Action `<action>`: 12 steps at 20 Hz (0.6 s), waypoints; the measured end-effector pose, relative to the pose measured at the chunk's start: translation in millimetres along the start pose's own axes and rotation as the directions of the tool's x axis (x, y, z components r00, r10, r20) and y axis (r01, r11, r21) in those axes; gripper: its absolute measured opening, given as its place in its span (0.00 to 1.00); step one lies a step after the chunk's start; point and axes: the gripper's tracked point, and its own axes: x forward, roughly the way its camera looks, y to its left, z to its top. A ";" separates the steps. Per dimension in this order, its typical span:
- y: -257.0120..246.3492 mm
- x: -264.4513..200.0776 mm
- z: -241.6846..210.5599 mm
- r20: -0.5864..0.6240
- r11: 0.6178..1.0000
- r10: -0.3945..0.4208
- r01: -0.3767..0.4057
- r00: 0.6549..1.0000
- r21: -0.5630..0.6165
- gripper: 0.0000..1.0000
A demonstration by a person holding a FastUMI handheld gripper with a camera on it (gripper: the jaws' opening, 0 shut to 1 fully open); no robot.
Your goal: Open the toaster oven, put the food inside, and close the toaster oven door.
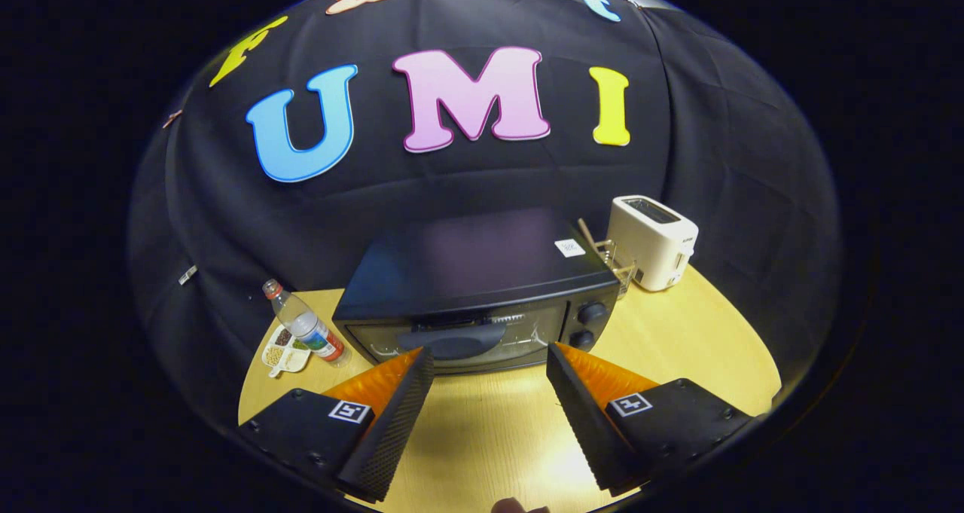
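Two fingers of your gripper [489,358] stand wide apart with nothing between them but bare table [489,422]; they hold nothing. Just ahead of them sits the toaster oven [474,294], squarely facing you, its glass door [459,340] shut and upright, the dark handle [452,341] lying across the door between the two fingertips; two knobs [591,325] sit on the panel beside the door.

Off beside the oven, a small tray of food [285,351] rests on the table with a plastic bottle [305,325] lying tilted against it; beyond the oven's other corner stand a white toaster [654,240] and a clear holder [617,264] with a stick in it. Whether any food lies inside the oven you cannot tell; the glass is too dark and reflective.

As a judgement: a shut door with the gripper empty and lined up on the handle fits either of two stages; you may be closing in on the handle to pull the door down, or you may have just pushed it to with the food inside. The tray's compartments look filled, which leans toward the earlier reading, though that is no proof.

If the door is to be opened, the handle wants both fingers around it, one above and one below, so your wrist would need turning; the handle looks shallow and smooth, so grip firmly.
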 end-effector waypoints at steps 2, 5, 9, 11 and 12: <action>-7.0 -14.7 22.6 0.053 1.000 0.009 -0.008 0.999 -0.016 0.99; -17.3 -37.3 55.8 0.137 0.999 0.024 -0.017 0.990 -0.052 0.99; -28.3 -70.6 98.8 0.235 0.997 0.035 -0.018 0.971 -0.074 0.99; -33.2 -88.2 116.8 0.273 0.997 0.042 -0.022 0.961 -0.075 0.99; -37.0 -97.3 126.3 0.297 0.996 0.043 -0.018 0.954 -0.085 0.99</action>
